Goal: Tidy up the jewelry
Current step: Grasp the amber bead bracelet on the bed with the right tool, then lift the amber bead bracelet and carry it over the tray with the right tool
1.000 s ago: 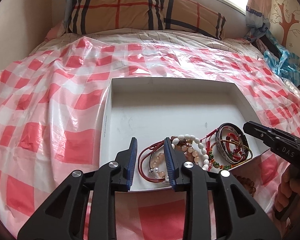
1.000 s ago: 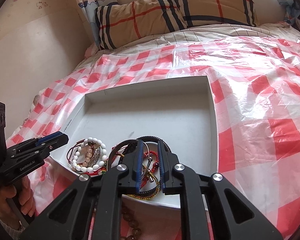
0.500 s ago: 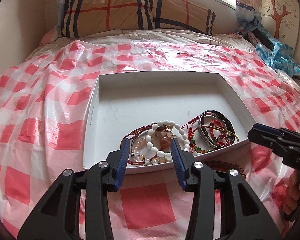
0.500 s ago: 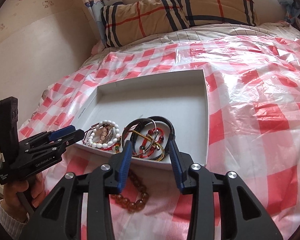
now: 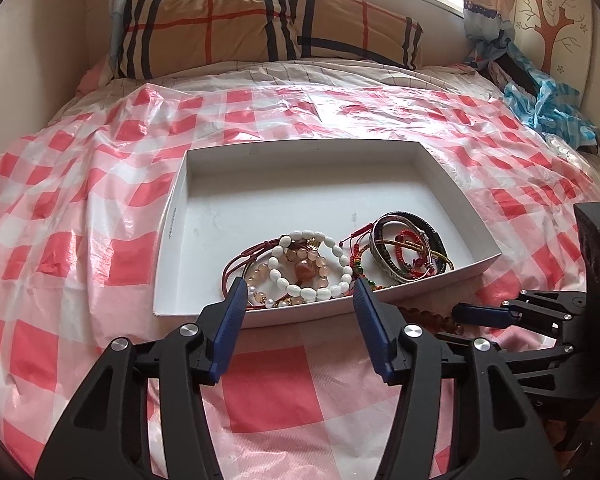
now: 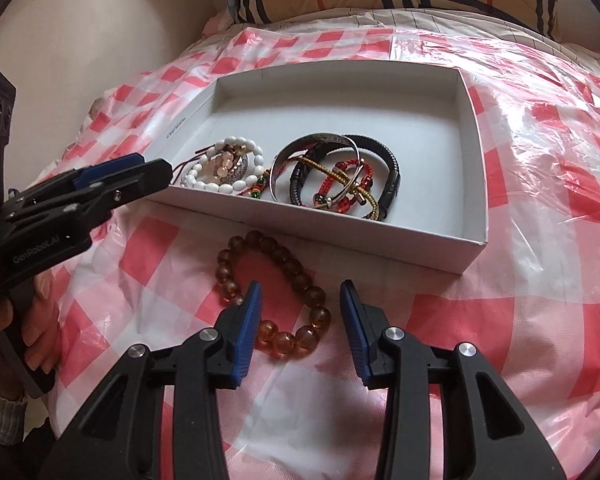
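Right wrist view: amber bead bracelet (image 6: 274, 294) outside box (image 6: 474, 168), between parted, empty right gripper (image 6: 300, 312) fingers; one strand to be pinched. Left gripper (image 5: 298, 306), just widened, empty.

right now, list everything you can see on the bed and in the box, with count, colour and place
box: one, white, shallow, on the sheet
white bracelet: one, white beads, box's near left part
peach bracelet: one, inside the white one
cords: red, left edge of that pile, count unclear
bangle pile: silver, black, gold and red, tangled right of the white bracelet, count unclear
amber bracelet: one, brown beads, on the sheet outside the box's near wall
sheet: one, red and white check plastic, over the bed
pillow: one, tan plaid, far end
blue bag: one, far right
left gripper: jaws open, just widened, nothing between
right gripper: jaws open over the amber bracelet
hand: one, holding the left gripper
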`<action>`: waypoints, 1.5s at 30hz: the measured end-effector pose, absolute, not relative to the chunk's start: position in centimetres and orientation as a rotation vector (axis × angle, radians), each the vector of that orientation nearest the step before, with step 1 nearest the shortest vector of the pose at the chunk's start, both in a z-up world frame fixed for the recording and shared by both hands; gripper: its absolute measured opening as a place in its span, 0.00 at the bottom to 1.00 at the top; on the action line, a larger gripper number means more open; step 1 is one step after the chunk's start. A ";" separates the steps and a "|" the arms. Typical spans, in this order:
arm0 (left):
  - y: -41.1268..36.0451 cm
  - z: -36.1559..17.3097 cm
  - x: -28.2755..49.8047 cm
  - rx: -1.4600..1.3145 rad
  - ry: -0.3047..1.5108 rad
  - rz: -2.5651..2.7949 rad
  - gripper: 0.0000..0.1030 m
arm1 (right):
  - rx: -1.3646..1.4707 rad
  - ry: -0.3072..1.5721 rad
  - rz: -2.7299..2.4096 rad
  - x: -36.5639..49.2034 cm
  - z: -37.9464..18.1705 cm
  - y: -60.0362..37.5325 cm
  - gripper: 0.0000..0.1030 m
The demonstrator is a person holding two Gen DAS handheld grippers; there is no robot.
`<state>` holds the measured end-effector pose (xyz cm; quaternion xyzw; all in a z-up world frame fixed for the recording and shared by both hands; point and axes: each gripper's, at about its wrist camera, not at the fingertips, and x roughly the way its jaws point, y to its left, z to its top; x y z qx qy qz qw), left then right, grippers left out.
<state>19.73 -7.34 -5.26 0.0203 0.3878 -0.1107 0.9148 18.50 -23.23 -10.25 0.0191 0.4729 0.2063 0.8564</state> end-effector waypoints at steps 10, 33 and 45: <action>-8.5 -3.9 17.0 0.043 0.804 -0.235 0.59 | -0.052 0.996 0.423 16.5 -10.7 -21.9 0.17; -9.3 -4.7 10.2 -0.056 0.819 -0.120 0.86 | 0.347 0.957 0.518 11.0 -7.3 -28.7 0.12; -9.2 -5.2 10.9 -0.068 0.850 -0.114 0.88 | 0.389 0.852 0.587 12.2 -2.9 -28.6 0.12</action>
